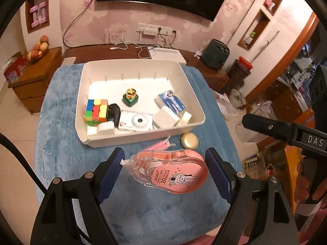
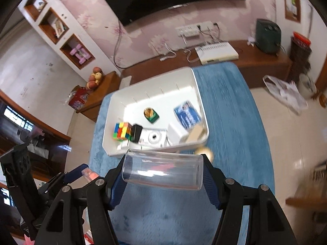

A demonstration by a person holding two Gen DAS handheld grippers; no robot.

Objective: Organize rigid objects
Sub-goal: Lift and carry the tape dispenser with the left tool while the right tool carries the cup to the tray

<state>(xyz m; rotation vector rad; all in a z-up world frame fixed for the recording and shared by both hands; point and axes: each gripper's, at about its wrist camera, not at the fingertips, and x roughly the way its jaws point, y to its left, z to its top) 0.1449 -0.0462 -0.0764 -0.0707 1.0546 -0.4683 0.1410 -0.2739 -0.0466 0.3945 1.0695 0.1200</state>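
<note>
While the left wrist camera looks down its own fingers, the left tongs (image 1: 164,170) hang just short of the white bin (image 1: 201,110), spread wide with the pink correction tape (image 1: 173,172) lying crosswise between the blue pads (image 1: 111,171). Its clear nose touches the left pad and its rounded pink end reaches the right one; whether it is truly pinched or just bracketed I cannot tell. It has a clear casing over a pink shell, with a label printed "20m x 5mm" and a small astronaut drawing. Past it, against the bin's near wall, lie a pink pen-like item (image 1: 160,145) and a round gold case (image 1: 189,140) on the blue fluffy cover (image 1: 61,143) of the desk. Inside the bin sit a colour cube (image 1: 96,112), a white camera (image 1: 136,120), a gold-capped green bottle (image 1: 130,97) and a blue-and-white box (image 1: 172,101). At the right edge, well off from the bin, the right tongs (image 1: 271,127) come in as a black bar marked "DAS".

From the right wrist view, somewhat blurred, the right tongs (image 2: 163,173) hover near the bin's (image 2: 199,94) front wall, gripping a clear plastic cylinder (image 2: 163,171) sideways, one end against each blue pad. It is transparent and looks empty. The left tongs (image 2: 81,173) show at lower left of the bin, a bit of pink at their tip.
</note>
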